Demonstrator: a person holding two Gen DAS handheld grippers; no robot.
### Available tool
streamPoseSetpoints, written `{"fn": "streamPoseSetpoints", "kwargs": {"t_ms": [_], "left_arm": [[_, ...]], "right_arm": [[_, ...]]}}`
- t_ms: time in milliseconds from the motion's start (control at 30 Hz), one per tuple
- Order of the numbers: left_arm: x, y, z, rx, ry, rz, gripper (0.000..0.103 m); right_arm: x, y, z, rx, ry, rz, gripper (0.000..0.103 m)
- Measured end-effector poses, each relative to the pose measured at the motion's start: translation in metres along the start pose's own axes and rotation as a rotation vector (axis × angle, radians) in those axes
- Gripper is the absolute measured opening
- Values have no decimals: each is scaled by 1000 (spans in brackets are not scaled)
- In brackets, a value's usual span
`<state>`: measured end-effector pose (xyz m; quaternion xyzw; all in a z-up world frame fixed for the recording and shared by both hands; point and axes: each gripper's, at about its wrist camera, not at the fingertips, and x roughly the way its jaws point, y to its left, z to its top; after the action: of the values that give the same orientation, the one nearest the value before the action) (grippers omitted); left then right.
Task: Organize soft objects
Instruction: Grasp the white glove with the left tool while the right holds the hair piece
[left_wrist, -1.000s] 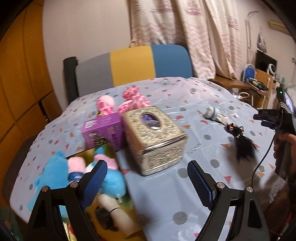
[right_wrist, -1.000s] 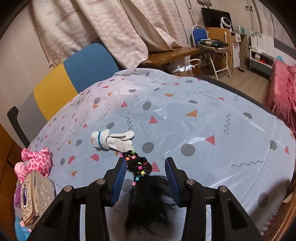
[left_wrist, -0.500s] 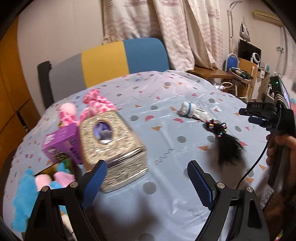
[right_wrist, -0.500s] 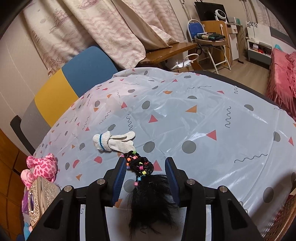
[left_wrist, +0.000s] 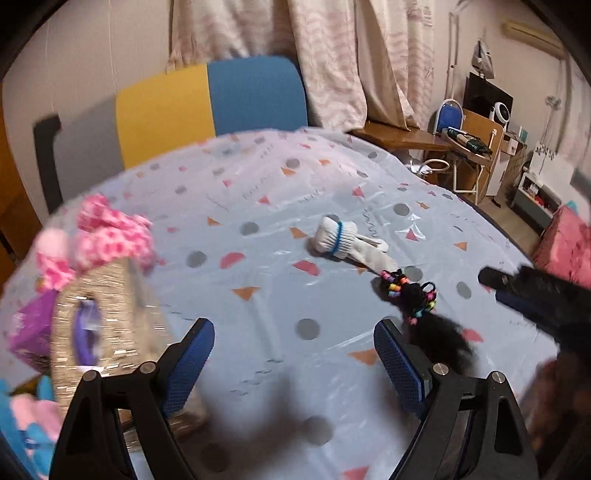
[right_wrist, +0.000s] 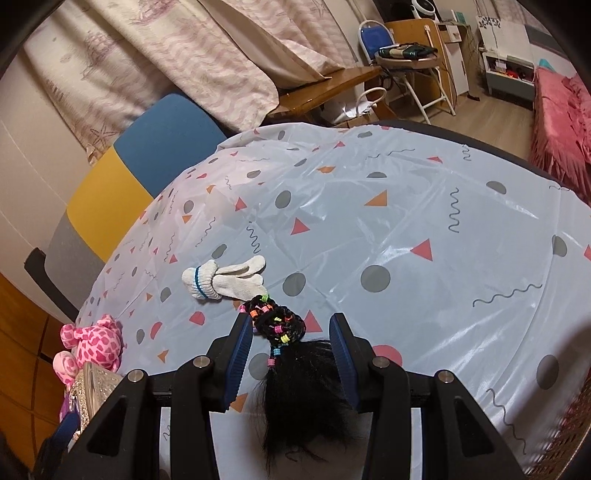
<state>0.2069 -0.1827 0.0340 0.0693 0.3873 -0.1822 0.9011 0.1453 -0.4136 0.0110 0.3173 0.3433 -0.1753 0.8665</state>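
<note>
Right wrist view: hairpiece (right_wrist: 291, 354) lies on tablecloth (right_wrist: 424, 221) between right gripper (right_wrist: 291, 343) fingers, narrow but not pinching, staged to grab; glove (right_wrist: 221, 278) just beyond. Left gripper (left_wrist: 295, 354) wide, empty, likely heading for glove

Left gripper (left_wrist: 293, 354): blue-padded black jaws wide apart — angled downward.
Right gripper (right_wrist: 291, 343): jaws partly apart — pads touching nothing.
</note>
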Motion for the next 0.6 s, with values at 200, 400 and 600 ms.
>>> {"fn": "streamPoseSetpoints", "kwargs": {"t_ms": [200,400,600], "left_arm": [[40,-14,16,-48,53,-43,88],[79,-13,34,-156,125,-85,86],[118,-17,54,-244,165,-97,84]], "right_arm": [[3,-5,0,34,19,27,44],[5,-7,-1,54,40,57,44],[5,-6,-1,65,49,92,44]]}}
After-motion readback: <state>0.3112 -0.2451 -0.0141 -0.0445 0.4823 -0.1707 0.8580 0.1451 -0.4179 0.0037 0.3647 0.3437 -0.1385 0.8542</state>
